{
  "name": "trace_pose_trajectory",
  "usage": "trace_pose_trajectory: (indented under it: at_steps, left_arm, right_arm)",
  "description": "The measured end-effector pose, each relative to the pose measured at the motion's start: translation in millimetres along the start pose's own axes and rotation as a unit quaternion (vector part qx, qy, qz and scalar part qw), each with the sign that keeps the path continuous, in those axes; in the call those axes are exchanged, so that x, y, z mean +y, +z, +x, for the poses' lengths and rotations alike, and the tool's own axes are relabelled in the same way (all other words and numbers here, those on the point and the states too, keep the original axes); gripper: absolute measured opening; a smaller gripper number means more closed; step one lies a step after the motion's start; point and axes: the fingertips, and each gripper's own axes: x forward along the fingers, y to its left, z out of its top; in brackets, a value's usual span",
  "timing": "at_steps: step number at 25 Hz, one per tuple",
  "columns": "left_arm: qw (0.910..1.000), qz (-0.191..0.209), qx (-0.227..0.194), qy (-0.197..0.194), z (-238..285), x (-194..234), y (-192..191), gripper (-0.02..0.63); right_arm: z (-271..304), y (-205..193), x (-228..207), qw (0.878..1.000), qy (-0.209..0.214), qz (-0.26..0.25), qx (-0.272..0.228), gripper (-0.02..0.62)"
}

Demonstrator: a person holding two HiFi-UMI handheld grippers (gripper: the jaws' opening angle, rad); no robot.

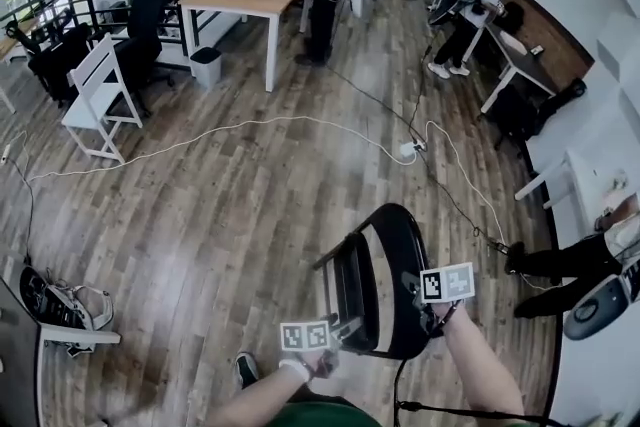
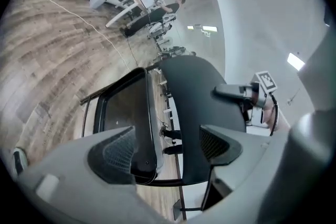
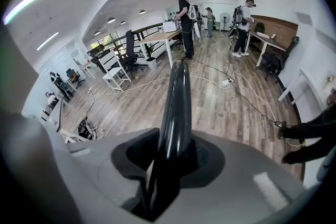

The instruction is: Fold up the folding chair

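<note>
On the wood floor (image 1: 200, 215), a black folding chair (image 1: 390, 255) stood by the person's feet, its seat tipped up.
The right gripper (image 3: 170, 157) had its jaws clenched on the thin edge of the chair's back. The left gripper (image 2: 165, 147) had its jaws wide apart, with the seat's edge and the back between them.

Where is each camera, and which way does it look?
Head view: on the person's head, steeply down at the folding chair; forearms, left gripper, right gripper show.
Left gripper view: rides the left gripper, looks past open jaws at chair and right gripper.
Right gripper view: rides the right gripper, looks along the clamped chair back across the room.
Head and right gripper views share the white cable.
</note>
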Motion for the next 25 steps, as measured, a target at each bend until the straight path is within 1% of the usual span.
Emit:
trace_pose_trajectory:
  at_steps: [5,7,10,14,19,25]
  left_arm:
    - [0.9983,0.047,-0.033,0.009,-63.2,-8.2,39.4,0.397]
    - [0.9965,0.062,-0.053,0.015,-93.0,-9.4,57.6,0.397]
    - [0.9917,0.086,-0.089,0.035,-138.4,-10.0,86.6,0.397]
    - [0.9847,0.107,-0.128,0.050,-187.3,-15.6,112.3,0.397]
    - [0.9760,0.123,-0.170,0.057,-232.1,-26.3,130.3,0.396]
    - [0.9712,0.125,-0.197,0.048,-254.0,-38.5,142.2,0.380]
  right_arm:
    - [-2.3,-4.6,-5.3,1.000,-0.003,-0.003,0.003,0.110]
    - [-2.2,-7.6,-6.1,1.000,-0.005,-0.005,0.009,0.110]
    - [-1.2,-11.6,-11.3,1.000,-0.007,-0.014,0.019,0.110]
    - [-0.3,-17.1,-26.6,0.999,-0.014,-0.022,0.031,0.110]
    - [1.8,-26.6,-52.9,0.998,-0.031,-0.034,0.048,0.110]
    - [1.4,-34.9,-70.4,0.998,-0.027,-0.033,0.052,0.110]
